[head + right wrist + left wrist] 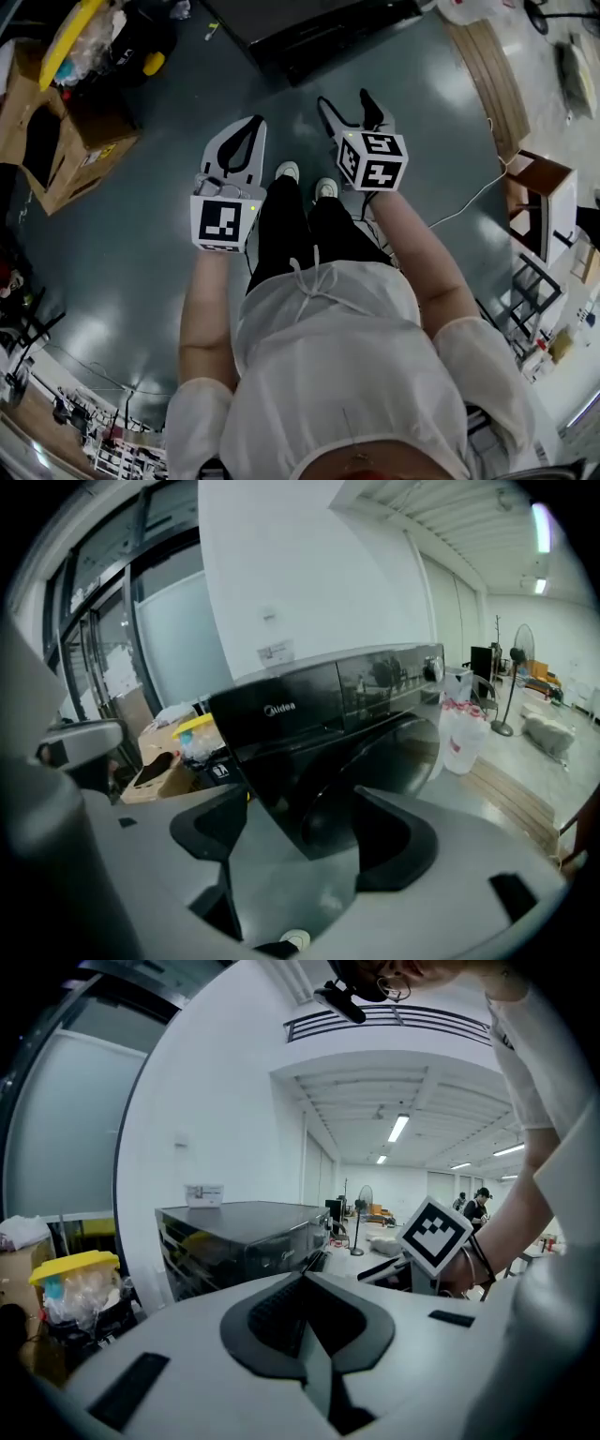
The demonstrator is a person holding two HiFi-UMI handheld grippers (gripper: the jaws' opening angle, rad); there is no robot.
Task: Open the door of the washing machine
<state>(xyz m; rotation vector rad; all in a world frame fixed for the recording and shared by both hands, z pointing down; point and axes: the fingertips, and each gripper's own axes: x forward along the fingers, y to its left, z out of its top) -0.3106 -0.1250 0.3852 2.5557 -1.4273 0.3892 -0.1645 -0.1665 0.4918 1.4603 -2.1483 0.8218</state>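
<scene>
Black washer point(319, 705) ahead, door point(394, 761) shut. Right hand-held gripper point(298, 803) open, empty; left hand-held gripper point(305, 1281) closed. Next, reach the door's edge.

Head view overhead; gripper views toward washer point(328, 724).

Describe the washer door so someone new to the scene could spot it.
In the right gripper view, a black washing machine stands against the white wall, between a cardboard box and a white bag. The door is on its front below the control strip: the only big round glossy panel there.
</scene>
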